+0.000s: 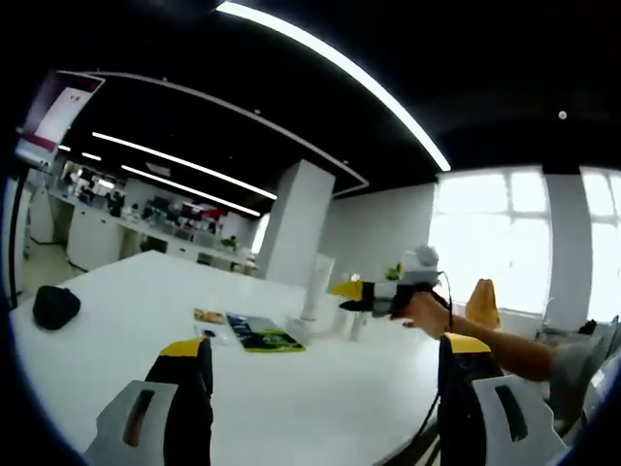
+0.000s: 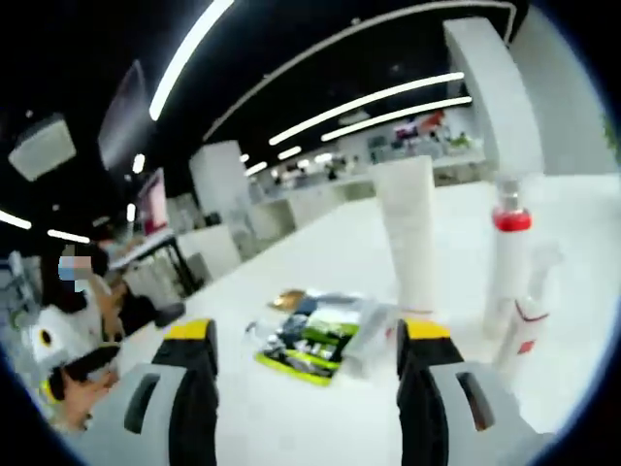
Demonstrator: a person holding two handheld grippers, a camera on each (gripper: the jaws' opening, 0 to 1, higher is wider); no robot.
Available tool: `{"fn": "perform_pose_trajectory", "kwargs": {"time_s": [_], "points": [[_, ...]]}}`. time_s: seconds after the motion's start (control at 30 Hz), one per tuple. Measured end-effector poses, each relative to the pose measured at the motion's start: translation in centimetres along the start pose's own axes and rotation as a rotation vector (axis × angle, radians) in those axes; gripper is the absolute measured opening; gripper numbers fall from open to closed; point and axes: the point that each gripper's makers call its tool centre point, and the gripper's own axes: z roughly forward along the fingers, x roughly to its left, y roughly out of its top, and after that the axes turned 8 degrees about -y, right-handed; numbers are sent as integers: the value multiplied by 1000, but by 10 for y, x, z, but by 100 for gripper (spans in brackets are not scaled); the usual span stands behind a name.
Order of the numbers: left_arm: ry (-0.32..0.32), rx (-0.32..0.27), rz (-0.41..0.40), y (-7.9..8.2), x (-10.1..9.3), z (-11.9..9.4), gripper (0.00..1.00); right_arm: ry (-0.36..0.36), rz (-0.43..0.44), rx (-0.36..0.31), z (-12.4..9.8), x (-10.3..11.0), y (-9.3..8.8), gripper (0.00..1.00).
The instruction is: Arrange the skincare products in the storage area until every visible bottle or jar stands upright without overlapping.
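Note:
In the right gripper view a tall white tube [image 2: 408, 233] stands upright on the white table [image 2: 582, 204]. Right of it stands a slim white bottle with a red collar [image 2: 509, 254], and a smaller white bottle with a red label [image 2: 527, 333] leans in front of that. Flat green and black packets [image 2: 309, 342] lie ahead of my right gripper [image 2: 309, 335], which is open and empty. My left gripper [image 1: 325, 351] is open and empty above the table [image 1: 320, 408]. Beyond it I see the packets [image 1: 262, 333], the white tube [image 1: 318, 284] and the right gripper [image 1: 374, 291] in a hand [image 1: 425, 313].
A black rounded object [image 1: 55, 306] lies at the table's far left. A white pillar [image 1: 296, 223] and office counters stand behind. A person [image 2: 68, 301] sits at a desk off the table's left side in the right gripper view.

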Motion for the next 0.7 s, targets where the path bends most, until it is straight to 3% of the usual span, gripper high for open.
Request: {"fn": "perform_pose_trajectory", "kwargs": {"time_s": [0.03, 0.13, 0.2, 0.3, 0.4, 0.53, 0.7], "points": [[-3, 1, -2, -1, -1, 0, 99, -24, -3, 6, 7, -3, -2, 74], [-14, 4, -4, -4, -4, 1, 99, -85, 4, 96, 19, -9, -17, 61], [-19, 4, -7, -5, -5, 2, 99, -138, 5, 114, 26, -17, -21, 53], [-27, -2, -8, -4, -8, 1, 99, -169, 19, 107, 35, -22, -25, 54], [-27, -18, -8, -1, -10, -2, 99, -220, -16, 172, 41, -29, -39, 53], [-20, -30, -19, 1, -7, -3, 98, -242, -11, 188, 47, -27, -45, 48], [-10, -13, -12, -3, -5, -1, 97, -295, -58, 255, 54, -28, -58, 44]]}}
